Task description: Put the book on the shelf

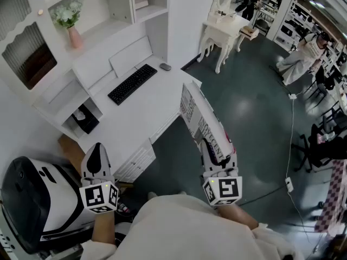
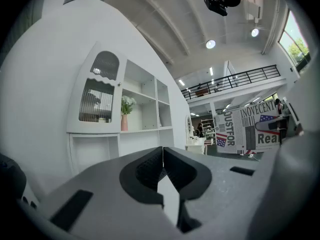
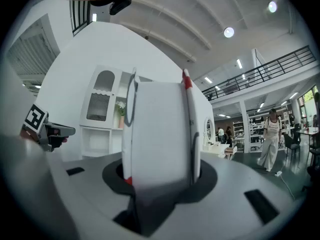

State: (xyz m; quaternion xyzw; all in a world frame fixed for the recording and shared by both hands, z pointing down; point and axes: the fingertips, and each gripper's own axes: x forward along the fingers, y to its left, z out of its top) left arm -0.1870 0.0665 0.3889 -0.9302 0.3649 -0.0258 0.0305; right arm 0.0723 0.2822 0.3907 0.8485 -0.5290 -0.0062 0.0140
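My right gripper [image 1: 212,155] is shut on a book [image 1: 201,121] with a white, printed cover, held on edge in the air right of the desk. In the right gripper view the book's page edge [image 3: 161,134] fills the space between the jaws [image 3: 161,176]. The same book [image 2: 250,130] shows at the right of the left gripper view. My left gripper [image 1: 96,157] hangs at the lower left, its jaws [image 2: 162,169] shut with nothing between them. The white shelf unit [image 1: 103,15] stands behind the desk, and its open shelves [image 2: 145,111] appear in the left gripper view.
A black keyboard [image 1: 132,83] and a mouse [image 1: 165,66] lie on the white desk [image 1: 146,110]. A pink vase of flowers [image 1: 71,26] stands on the shelf unit. A black-and-white chair [image 1: 38,199] is at the lower left. A white dressing table [image 1: 225,31] and people stand farther off.
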